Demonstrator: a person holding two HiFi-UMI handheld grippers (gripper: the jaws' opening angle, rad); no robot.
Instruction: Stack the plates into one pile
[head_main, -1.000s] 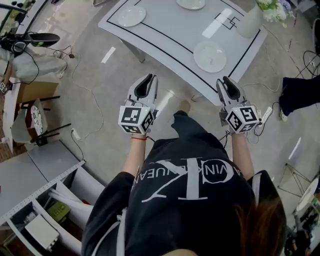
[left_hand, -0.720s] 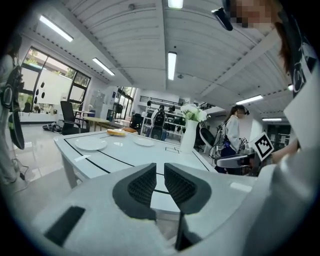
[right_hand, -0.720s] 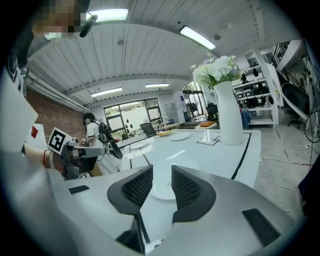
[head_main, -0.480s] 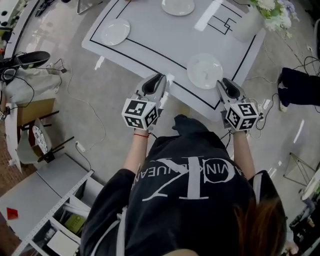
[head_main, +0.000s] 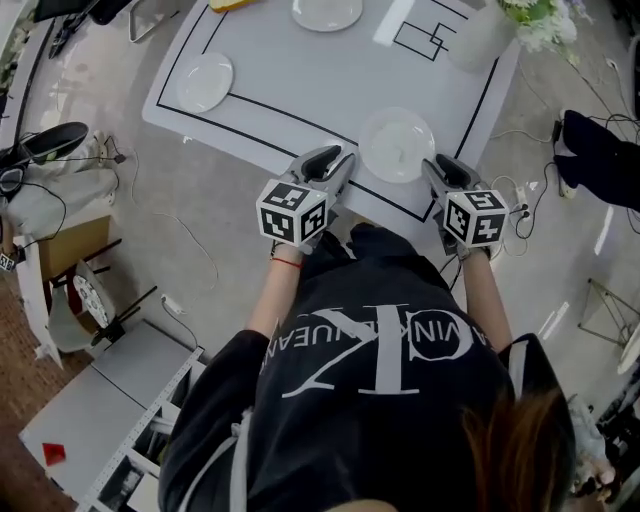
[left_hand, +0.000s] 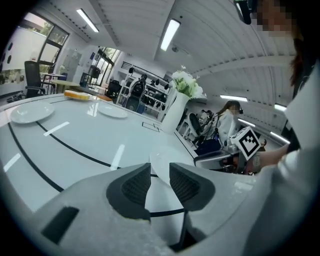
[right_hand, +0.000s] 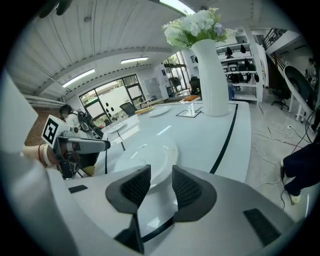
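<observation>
Three white plates lie apart on the white table (head_main: 300, 90): a near plate (head_main: 397, 145) by the front edge, a left plate (head_main: 204, 82) and a far plate (head_main: 327, 12). My left gripper (head_main: 338, 160) hovers at the table edge just left of the near plate (left_hand: 161, 161); its jaws are opening with nothing between them. My right gripper (head_main: 432, 168) is just right of the same plate (right_hand: 145, 159), its jaws also opening and empty. In the left gripper view the left plate (left_hand: 31, 113) and the far plate (left_hand: 112, 111) lie further off.
A tall white vase (right_hand: 212, 75) of flowers (head_main: 540, 18) stands at the table's far right corner. A yellow object (left_hand: 77, 95) lies at the far side. Black lines mark the tabletop. Cables, a cardboard box (head_main: 55, 225) and shelving (head_main: 120, 420) are on the floor around.
Both grippers have moved forward and down from above the floor to the table's front edge, one on each side of the near plate. Their jaws look wider apart.
</observation>
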